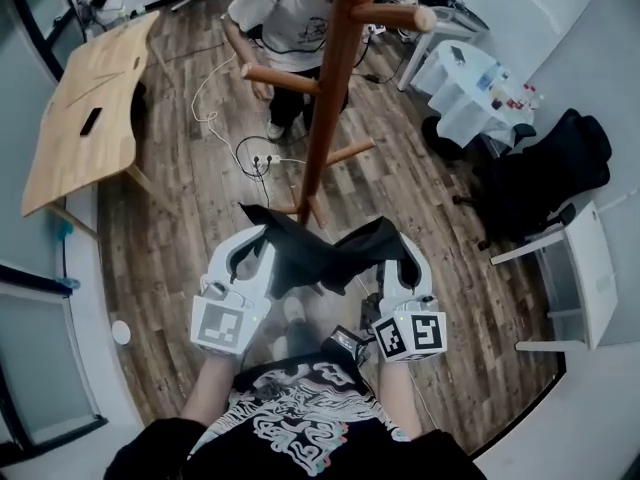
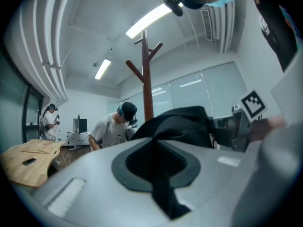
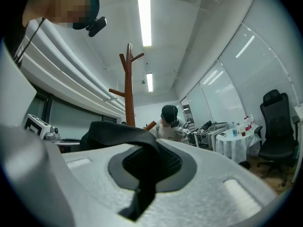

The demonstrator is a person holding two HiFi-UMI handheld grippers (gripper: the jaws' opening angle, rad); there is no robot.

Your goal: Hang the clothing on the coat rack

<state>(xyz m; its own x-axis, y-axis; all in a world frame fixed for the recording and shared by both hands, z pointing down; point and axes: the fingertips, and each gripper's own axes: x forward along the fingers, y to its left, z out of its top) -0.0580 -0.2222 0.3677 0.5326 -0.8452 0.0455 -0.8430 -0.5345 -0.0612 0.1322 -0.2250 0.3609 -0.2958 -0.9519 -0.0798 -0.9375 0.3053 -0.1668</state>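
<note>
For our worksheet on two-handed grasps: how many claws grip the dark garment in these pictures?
2. The left claw is shut on the left end of the dark garment, the right claw on its right end, both facing the coat rack. None appears hidden.

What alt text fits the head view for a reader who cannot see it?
From above, the left gripper and right gripper each clamp a dark garment held between them, before a wooden coat rack. A person in a white shirt stands behind the rack.

Head view looks down — gripper views share coat rack (image 1: pixel 327 108).
</note>
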